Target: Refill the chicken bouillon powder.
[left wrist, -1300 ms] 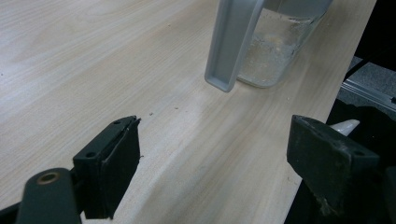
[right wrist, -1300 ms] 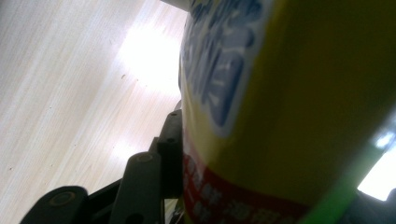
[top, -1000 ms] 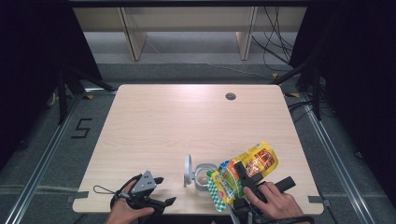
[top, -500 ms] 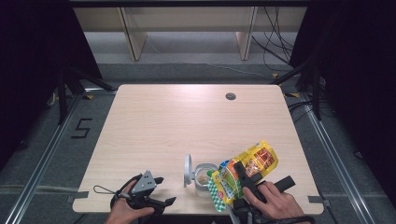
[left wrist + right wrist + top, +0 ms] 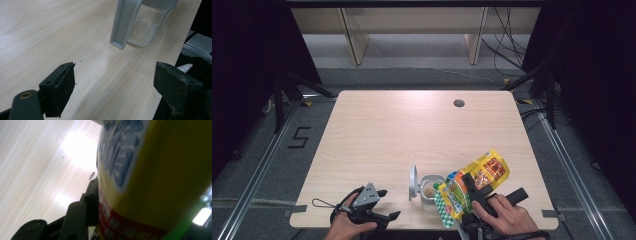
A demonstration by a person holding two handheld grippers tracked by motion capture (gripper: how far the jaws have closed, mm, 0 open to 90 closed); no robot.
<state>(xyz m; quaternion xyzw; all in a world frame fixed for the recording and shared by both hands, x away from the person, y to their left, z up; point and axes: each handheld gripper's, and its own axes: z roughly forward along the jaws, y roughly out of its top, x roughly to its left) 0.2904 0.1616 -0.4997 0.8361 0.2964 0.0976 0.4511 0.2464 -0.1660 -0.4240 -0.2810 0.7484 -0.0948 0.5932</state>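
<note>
A yellow snack bag with a green checked end is tilted so that this end hangs over the mouth of a clear jar. My right gripper is shut on the bag. In the right gripper view the bag presses against one black finger, and the other finger is hidden behind it. The jar's grey lid stands swung open to its left. A little pale food lies inside the jar. My left gripper rests open at the table's front edge, left of the jar, with nothing between its fingers.
The light wooden table has a round cable hole at the back right. The jar and the bag sit close to the front edge. Dark floor, metal rails and a shelf frame surround the table.
</note>
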